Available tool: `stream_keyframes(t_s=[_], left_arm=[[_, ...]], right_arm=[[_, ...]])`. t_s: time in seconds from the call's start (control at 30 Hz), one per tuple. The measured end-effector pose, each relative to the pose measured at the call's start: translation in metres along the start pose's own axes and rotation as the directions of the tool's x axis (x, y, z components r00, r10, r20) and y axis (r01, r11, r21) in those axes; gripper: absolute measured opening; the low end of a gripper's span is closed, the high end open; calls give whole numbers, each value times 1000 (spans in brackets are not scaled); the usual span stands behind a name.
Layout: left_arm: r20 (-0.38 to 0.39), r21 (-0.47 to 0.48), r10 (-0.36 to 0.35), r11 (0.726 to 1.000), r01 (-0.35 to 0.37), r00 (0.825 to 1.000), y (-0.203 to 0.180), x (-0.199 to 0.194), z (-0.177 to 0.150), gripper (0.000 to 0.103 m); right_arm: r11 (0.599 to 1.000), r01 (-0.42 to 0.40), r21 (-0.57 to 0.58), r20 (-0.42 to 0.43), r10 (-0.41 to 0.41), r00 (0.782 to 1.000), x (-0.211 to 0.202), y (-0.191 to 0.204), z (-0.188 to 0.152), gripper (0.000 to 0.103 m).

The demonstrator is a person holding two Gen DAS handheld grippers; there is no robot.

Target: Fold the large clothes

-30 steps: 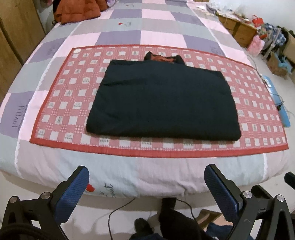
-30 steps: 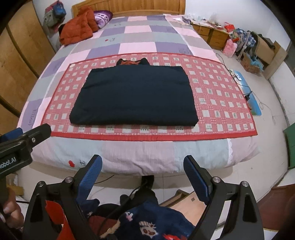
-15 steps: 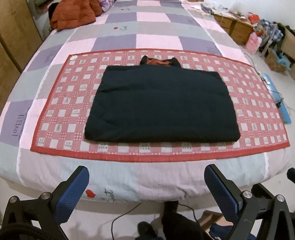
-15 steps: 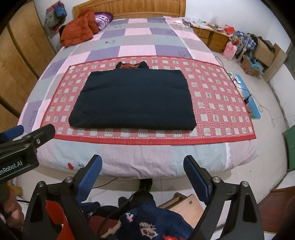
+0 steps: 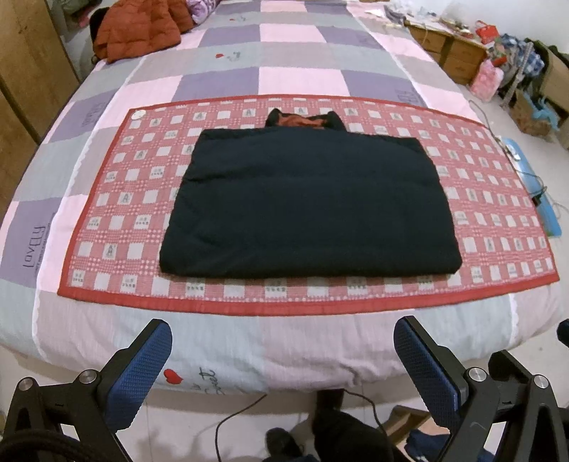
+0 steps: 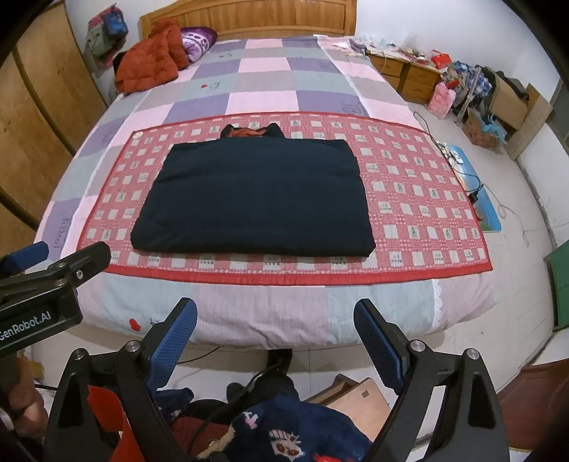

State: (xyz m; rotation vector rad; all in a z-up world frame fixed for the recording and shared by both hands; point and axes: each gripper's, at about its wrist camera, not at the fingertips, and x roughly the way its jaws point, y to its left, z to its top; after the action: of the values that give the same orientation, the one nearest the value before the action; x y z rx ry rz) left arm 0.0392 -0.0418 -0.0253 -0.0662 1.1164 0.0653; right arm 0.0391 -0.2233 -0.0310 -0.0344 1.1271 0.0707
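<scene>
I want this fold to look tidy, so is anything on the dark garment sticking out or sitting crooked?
One thing: the collar, with its orange-red lining showing, pokes out past the far edge of the dark folded garment. Otherwise the garment lies as a flat, fairly even rectangle on the red checked mat. Both grippers hang off the bed, open and empty.

- The folded garment point(image 5: 309, 202) was very dark navy, close to black, with an orange-red lining showing at its collar point(image 5: 302, 120).
- The mat point(image 5: 117, 213) under it was red — checked with pale grey squares, bordered in solid red.
- The quilt point(image 5: 295, 76) carried large pink, purple and grey squares.
- The jacket point(image 6: 149, 60) near the headboard was rust-orange.
- The headboard point(image 6: 249, 16) was honey-brown wood.
- Each gripper's pads point(image 5: 138, 373) were blue and dimpled, set on black frames.
</scene>
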Motion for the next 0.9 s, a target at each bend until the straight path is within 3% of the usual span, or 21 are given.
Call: stream_keyframes(t_s=[0.9], left_arm=[[-44,47,0,999,2,999,-14,20,-1,102]], right_arm=[[1000,-7,21,-21,7,1000,9,-17,-1,92]])
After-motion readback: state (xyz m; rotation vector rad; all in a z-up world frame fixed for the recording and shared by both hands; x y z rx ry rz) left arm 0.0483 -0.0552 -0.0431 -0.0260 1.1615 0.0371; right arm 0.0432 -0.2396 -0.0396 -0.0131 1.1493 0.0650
